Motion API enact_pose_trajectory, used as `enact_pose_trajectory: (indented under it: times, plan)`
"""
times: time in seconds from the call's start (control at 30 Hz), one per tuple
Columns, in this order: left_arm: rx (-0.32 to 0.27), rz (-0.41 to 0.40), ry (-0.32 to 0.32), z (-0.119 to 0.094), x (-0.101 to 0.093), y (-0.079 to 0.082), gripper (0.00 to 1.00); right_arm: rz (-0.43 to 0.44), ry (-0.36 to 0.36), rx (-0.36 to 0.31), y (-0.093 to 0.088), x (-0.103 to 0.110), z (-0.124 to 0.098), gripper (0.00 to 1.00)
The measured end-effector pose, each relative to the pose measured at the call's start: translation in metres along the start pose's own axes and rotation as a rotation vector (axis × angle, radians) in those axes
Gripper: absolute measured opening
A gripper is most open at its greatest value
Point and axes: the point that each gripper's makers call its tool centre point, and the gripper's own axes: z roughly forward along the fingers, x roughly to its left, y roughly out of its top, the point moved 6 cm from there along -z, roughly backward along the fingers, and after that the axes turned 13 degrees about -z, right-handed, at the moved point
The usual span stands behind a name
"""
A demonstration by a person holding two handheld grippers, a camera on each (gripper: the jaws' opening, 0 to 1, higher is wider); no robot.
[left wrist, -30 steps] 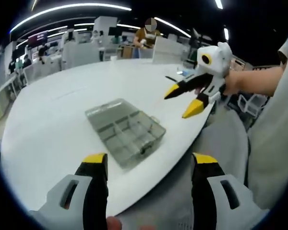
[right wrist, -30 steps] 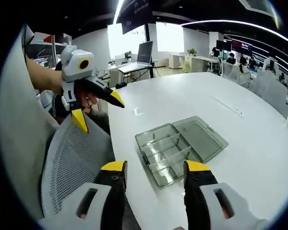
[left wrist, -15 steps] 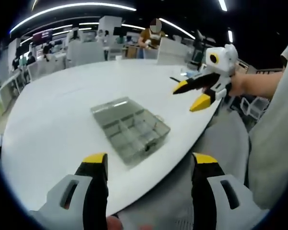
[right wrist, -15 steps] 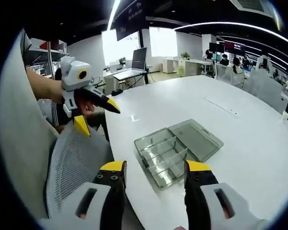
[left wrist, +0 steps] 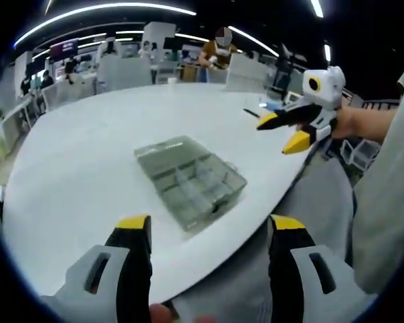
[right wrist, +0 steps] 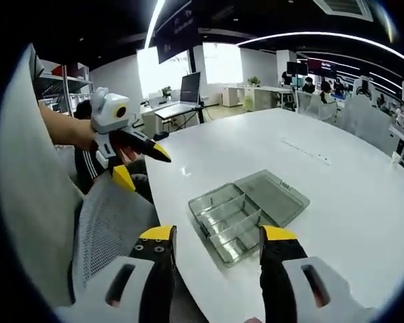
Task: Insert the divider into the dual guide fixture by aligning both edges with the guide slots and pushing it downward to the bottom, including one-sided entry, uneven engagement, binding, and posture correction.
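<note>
A clear plastic compartment box lies on the white table, its lid folded open flat beside the tray. Thin partitions split the tray into several cells. My left gripper hovers over the table's near edge, short of the box, open with nothing between its yellow-tipped fingers. My right gripper is likewise open and holds nothing, just in front of the box. In the left gripper view the right gripper hangs open in the air to the right of the box. The left gripper shows open at the upper left of the right gripper view.
A grey mesh chair stands against the table's near edge, under both grippers; its mesh shows on the right. A dark pen-like item lies far across the table. Desks, monitors and people sit in the background.
Both views have shifted slightly with the hands. The other gripper sits a little higher and farther out in each view. The box has not moved; both grippers stay open.
</note>
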Motion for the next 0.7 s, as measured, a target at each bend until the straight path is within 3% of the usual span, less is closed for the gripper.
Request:
enact_pose_trajectory:
  times: [0.7]
  plan:
    - [-0.009,-0.030,0.026,-0.003,0.016,-0.002,0.67,-0.015,-0.024,-0.007,0.009,0.006,-0.017,0.47]
